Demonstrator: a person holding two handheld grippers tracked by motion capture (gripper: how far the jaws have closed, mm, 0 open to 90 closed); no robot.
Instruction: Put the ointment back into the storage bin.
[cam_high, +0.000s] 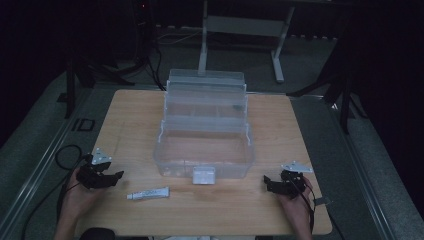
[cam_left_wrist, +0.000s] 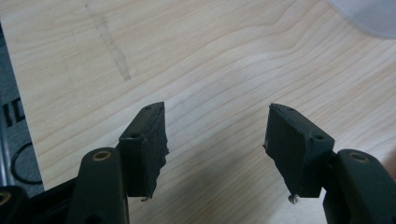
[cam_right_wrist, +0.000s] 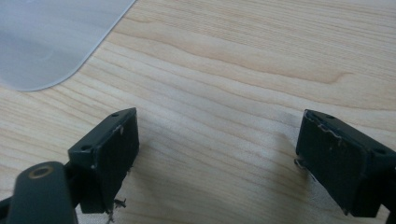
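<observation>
In the high view, a clear plastic box is seen standing open at the middle of the wooden table, its lid tilted back toward twelve o'clock. A small white tube lies flat on the wood at about seven o'clock from the box, well apart from it. The left gripper is held low at the table's eight o'clock edge, nosed toward the tube; the right gripper is held at four o'clock, pointed toward the box's front corner. Both hands are rested near the near edge, wrists low.

In the left gripper view, the jaws are spread wide with nothing between them — only bare wood grain is framed. The tube is judged the likely pickup: the jaws would best be brought across its narrow width, near its middle, and lowered until the tips almost brush the wood before closing.

In the right gripper view, the jaws are likewise parted wide and empty. A rounded corner of the box is seen at ten o'clock — near, not touched.
</observation>
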